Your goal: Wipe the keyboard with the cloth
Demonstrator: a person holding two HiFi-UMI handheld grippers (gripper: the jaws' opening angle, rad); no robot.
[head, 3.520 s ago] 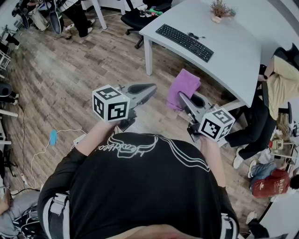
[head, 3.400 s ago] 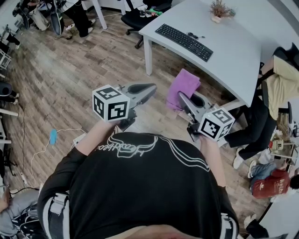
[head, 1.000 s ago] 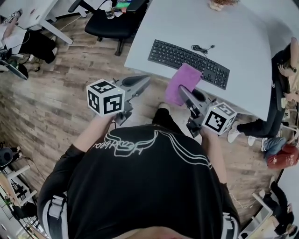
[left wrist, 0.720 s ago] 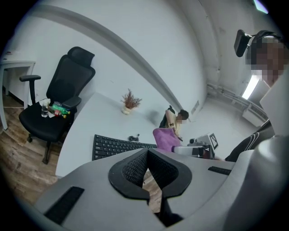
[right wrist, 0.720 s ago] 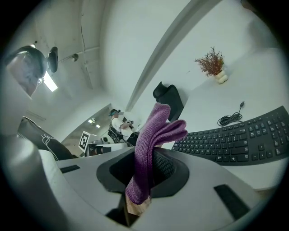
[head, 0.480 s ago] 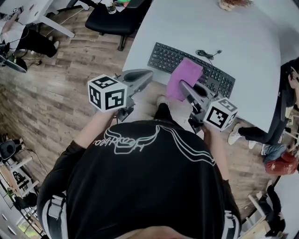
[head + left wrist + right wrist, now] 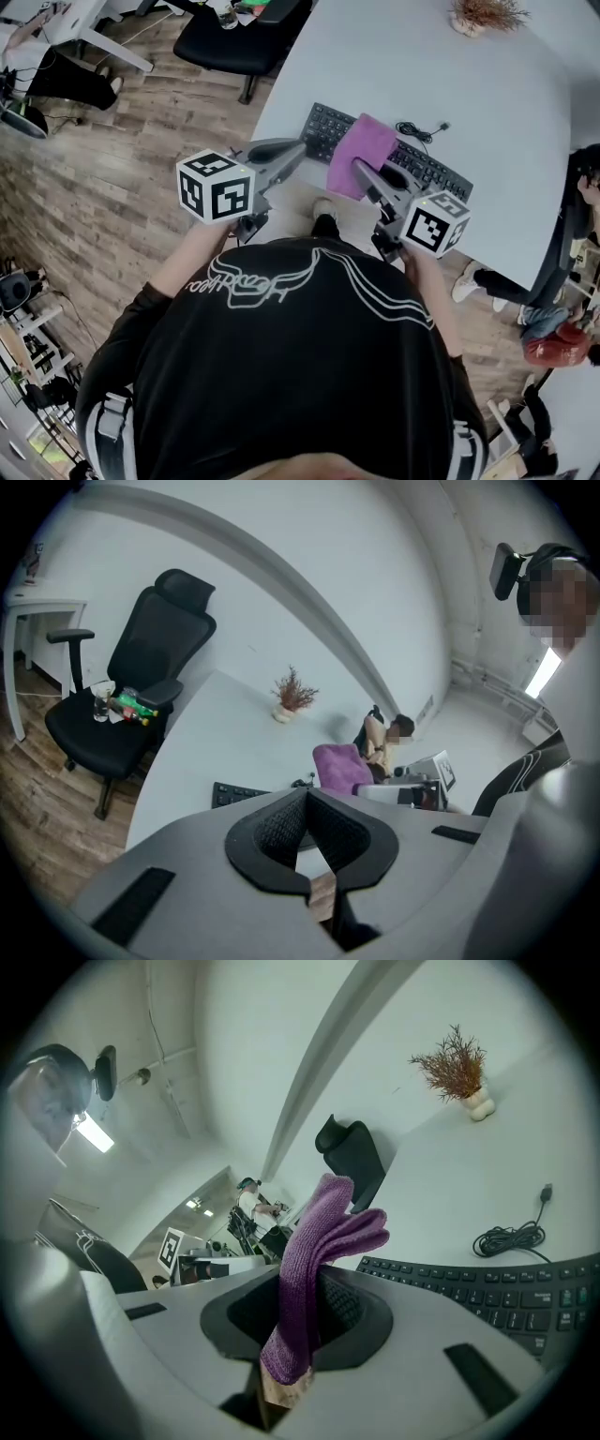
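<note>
**Cloth clamped in right gripper, hanging over the keyboard**

The cloth (image 7: 314, 1241) is sitting between the right gripper (image 7: 359, 170) jaws, which are closing on its lower end. The rest is sticking out past the tips as a folded flap. It is purple, with a fine knit texture, soft and doubled over into rounded lobes at the free end.

In the head view the flap is overlapping the left-middle stretch of the keyboard (image 7: 427, 171). I can't tell whether it is touching the keys. The keyboard is a black, flat, full-width slab with low keys, lying diagonally near the desk's front edge. Its black cable (image 7: 411, 128) is lying in a loose coil just behind it.

The left gripper (image 7: 298, 148) is hovering just beside the keyboard's left end, over the desk edge. Its jaws are meeting at the tips with nothing between them. The ribbed black pads (image 7: 281, 832) are bowing into a hollow behind the contact point.

Both grippers are matte grey plastic with a black-and-white marker cube at the rear.

The desk (image 7: 441, 75) is white and smooth with a rounded corner. A dried plant (image 7: 485, 13) in a small pale pot is standing at the far side, well apart from the keyboard. A black mesh office chair (image 7: 230, 42) is standing off the desk's left corner on a wood-plank floor (image 7: 122, 159).
</note>
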